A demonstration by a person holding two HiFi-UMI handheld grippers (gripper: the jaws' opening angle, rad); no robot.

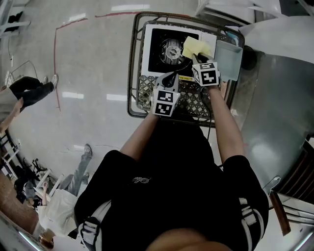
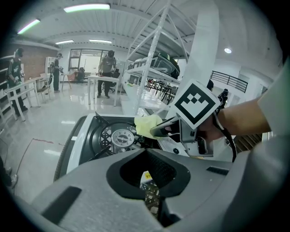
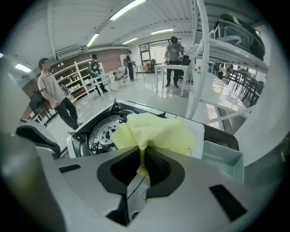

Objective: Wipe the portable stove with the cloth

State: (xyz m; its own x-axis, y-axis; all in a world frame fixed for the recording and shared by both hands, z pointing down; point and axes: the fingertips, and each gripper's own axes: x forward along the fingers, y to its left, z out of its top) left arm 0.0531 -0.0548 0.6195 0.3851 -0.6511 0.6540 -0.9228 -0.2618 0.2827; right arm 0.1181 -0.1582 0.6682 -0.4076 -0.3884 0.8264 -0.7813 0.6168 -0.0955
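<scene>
Seemingly early in wipe. Right gripper (image 1: 197, 59) clamped on yellow cloth (image 3: 154, 133), which sits bunched on stove (image 1: 156, 37) top, just right of burner (image 1: 171, 49). Left gripper (image 1: 171, 77) has jaws together, empty, near stove's front edge. Left side, front and burner surround probably unwiped; cleanliness unclear.

open lab hall: white shelving racks (image 2: 152, 68), work tables (image 2: 102, 78), ceiling strip lights (image 2: 86, 7)
</scene>
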